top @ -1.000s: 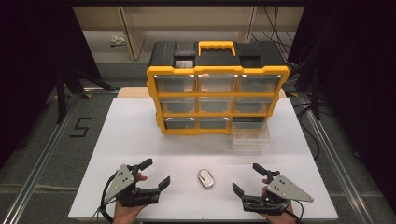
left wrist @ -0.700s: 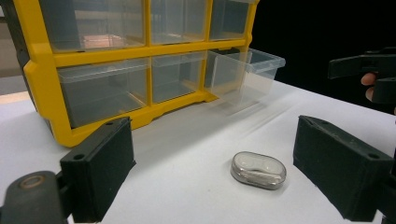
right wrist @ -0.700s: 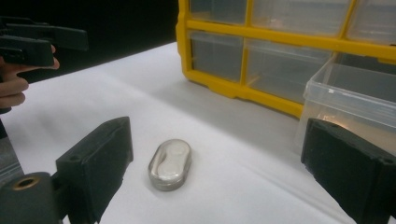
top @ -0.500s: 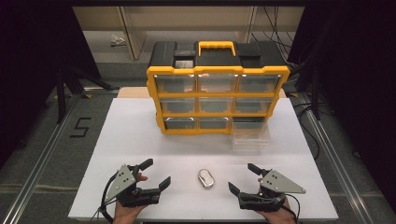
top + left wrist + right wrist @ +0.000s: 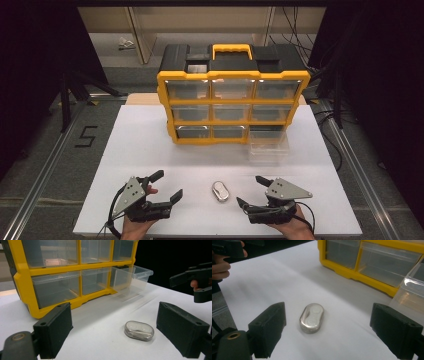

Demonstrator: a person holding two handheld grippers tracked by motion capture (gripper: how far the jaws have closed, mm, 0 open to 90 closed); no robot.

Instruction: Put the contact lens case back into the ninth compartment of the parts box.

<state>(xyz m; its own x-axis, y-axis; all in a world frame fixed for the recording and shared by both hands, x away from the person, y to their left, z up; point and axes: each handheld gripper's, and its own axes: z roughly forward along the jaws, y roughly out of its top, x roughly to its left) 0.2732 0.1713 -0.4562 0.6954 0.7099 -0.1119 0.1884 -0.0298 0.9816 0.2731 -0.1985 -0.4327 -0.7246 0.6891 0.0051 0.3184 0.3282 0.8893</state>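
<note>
Two grippers, fingers spread; oval case (image 5: 220, 191) flat between, long axis toward organizer (image 5: 232, 95).

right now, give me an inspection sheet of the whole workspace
Surface: white table, bare apart from the items below.
Job's things: yellow and black drawer organiser at the far middle; its bottom-right clear drawer is pulled out onto the table; small oval clear case lies flat near the front, between the grippers.
Clutter: nothing seen.
Grippers: left gripper open, empty, resting at the front left; right gripper open, empty, at the front right; neither touches the case.
Cables: black cable trails from the left gripper.
Surroundings: dark curtains at both sides, grey floor marked with a 5.
</note>
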